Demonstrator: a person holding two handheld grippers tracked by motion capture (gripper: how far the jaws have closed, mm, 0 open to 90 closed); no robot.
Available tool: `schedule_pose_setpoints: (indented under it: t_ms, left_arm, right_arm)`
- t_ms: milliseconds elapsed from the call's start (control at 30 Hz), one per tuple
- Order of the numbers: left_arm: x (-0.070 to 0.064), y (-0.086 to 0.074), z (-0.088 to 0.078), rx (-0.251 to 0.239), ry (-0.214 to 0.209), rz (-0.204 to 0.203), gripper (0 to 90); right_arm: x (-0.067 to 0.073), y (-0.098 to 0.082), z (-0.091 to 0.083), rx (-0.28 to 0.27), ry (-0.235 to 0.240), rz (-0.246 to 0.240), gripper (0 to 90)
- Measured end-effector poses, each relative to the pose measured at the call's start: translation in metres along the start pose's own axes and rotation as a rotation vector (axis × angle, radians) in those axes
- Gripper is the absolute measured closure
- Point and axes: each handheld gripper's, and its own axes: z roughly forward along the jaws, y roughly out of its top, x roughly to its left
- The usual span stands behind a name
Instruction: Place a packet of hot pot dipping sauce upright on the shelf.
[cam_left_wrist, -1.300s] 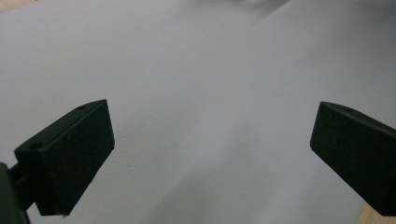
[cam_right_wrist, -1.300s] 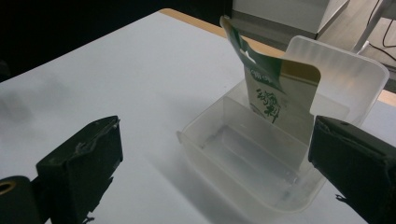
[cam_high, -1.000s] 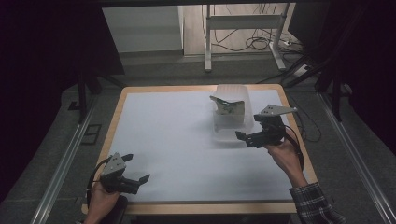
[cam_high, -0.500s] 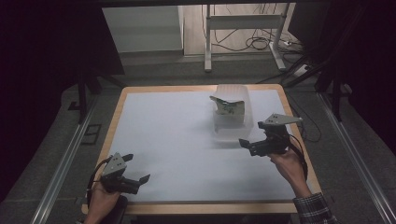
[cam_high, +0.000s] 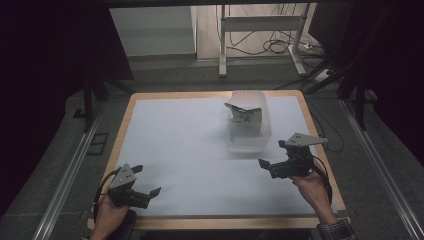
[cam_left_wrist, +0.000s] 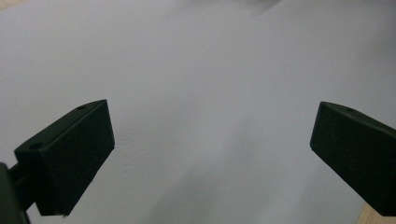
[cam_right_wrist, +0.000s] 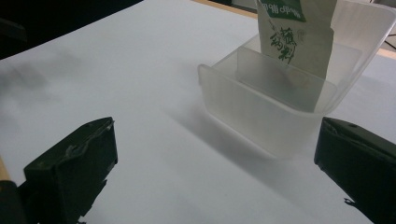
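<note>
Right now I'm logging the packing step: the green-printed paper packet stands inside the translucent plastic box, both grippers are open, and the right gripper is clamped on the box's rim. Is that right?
Not quite. The right gripper is not clamped on the rim: the right gripper view shows its jaws open and short of the translucent plastic box, touching nothing. The green-printed paper packet does stand inside it, and the left gripper is open too.

carton (cam_right_wrist: 299, 35): top cut off by frame edge; print too blurred to read
my right claw (cam_right_wrist: 215, 172): right jaw cropped
</note>
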Motion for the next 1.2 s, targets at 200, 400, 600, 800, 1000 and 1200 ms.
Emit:
schedule_pose_setpoints:
  t_ms: [200, 400, 600, 800, 1000, 1200]
  left_arm:
    - [0.000, 0.000, 0.000, 0.003, 0.001, 0.003, 0.0]
    - [-0.001, 0.000, 0.000, 0.005, 0.001, 0.006, 0.0]
    - [-0.001, 0.000, 0.001, 0.005, 0.002, 0.006, 0.0]
    - [0.000, 0.000, 0.001, 0.004, 0.004, 0.005, 0.0]
    - [-0.001, 0.001, 0.001, 0.007, 0.005, 0.007, 0.0]
    - [-0.001, 0.001, 0.002, 0.012, 0.005, 0.008, 0.0]
  right_arm:
    - [0.003, -0.008, -0.005, 0.014, -0.009, -0.005, 0.0]
    - [0.006, -0.016, -0.011, 0.031, -0.026, -0.013, 0.0]
    - [0.006, -0.024, -0.019, 0.035, -0.042, -0.008, 0.0]
    - [0.007, -0.031, -0.024, 0.043, -0.057, -0.005, 0.0]
    - [0.007, -0.038, -0.031, 0.043, -0.069, 0.000, 0.0]
    - [0.006, -0.050, -0.036, 0.049, -0.085, 0.009, 0.0]
